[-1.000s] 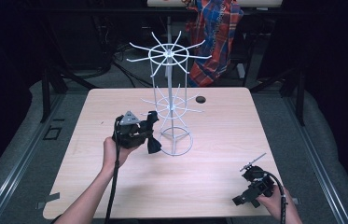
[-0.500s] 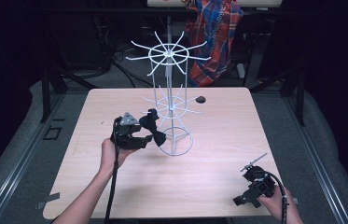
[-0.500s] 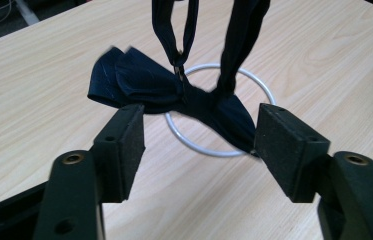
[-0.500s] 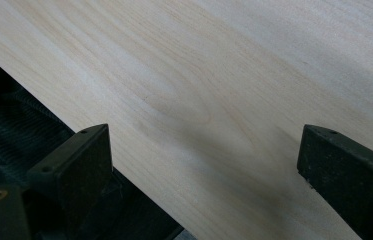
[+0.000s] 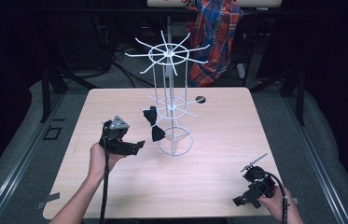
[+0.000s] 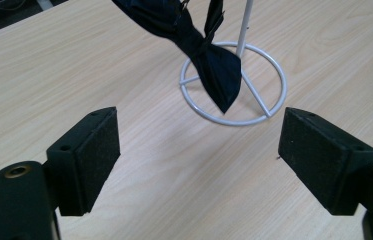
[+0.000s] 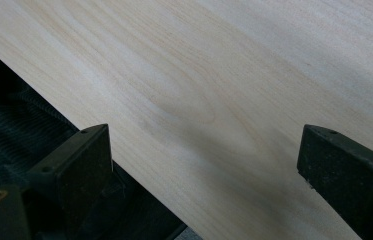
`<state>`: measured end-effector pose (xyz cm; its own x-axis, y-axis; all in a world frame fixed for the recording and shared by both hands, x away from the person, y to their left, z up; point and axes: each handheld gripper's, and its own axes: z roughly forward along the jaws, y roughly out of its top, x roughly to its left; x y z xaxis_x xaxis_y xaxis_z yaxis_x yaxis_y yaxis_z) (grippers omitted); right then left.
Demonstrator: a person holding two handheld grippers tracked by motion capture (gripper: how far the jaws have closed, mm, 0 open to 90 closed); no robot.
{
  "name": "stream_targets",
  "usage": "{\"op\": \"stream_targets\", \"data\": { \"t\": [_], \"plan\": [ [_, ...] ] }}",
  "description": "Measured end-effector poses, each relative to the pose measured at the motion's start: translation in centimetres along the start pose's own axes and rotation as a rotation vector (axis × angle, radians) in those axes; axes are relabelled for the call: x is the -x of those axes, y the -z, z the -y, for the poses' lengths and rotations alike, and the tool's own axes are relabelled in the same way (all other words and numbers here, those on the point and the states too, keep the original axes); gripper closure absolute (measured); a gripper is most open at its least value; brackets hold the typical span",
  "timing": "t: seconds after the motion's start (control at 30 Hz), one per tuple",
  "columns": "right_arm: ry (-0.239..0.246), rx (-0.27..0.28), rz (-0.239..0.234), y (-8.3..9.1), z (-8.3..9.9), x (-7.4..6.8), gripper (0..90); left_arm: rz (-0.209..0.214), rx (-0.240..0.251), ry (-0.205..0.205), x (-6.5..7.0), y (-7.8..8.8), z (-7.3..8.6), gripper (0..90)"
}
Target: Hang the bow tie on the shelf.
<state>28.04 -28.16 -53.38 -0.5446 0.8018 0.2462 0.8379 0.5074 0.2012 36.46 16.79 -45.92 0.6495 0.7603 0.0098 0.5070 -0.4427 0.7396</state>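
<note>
Two grippers, left gripper and right gripper, jaws spread, empty; bow tie dangling close in left gripper view.

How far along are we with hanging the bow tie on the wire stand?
Looks done: the dark bow tie hangs from a lower arm of the white wire stand, free of the left gripper, whose jaws have just been opening with nothing between them. In hand: nothing; the right gripper sits open at the table's near edge. Left: seemingly just pulling the left gripper clear.

Dark bow tie hangs tilted from white wire rack lower arm — above table.
</note>
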Motion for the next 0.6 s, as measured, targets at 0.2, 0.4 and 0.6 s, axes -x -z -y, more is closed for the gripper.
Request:
{"op": "stream_targets", "data": {
  "t": [0.2, 0.4, 0.6],
  "plan": [
    [0.001, -0.002, -0.005, 0.0, 0.0, 0.1, 7.2, -0.018, -0.053, -0.047, 0.9, 0.2, 0.5, 14.0],
    [-0.001, 0.012, -0.006, 0.1, 0.1, 0.2, 7.4, -0.025, -0.098, -0.050, 1.3, 0.2, 1.3, 9.0],
    [0.024, -0.012, -0.003, 0.1, -0.1, 0.1, 7.4, -0.049, -0.125, -0.059, 1.7, 0.8, 2.3, 2.5]
  ]
}}
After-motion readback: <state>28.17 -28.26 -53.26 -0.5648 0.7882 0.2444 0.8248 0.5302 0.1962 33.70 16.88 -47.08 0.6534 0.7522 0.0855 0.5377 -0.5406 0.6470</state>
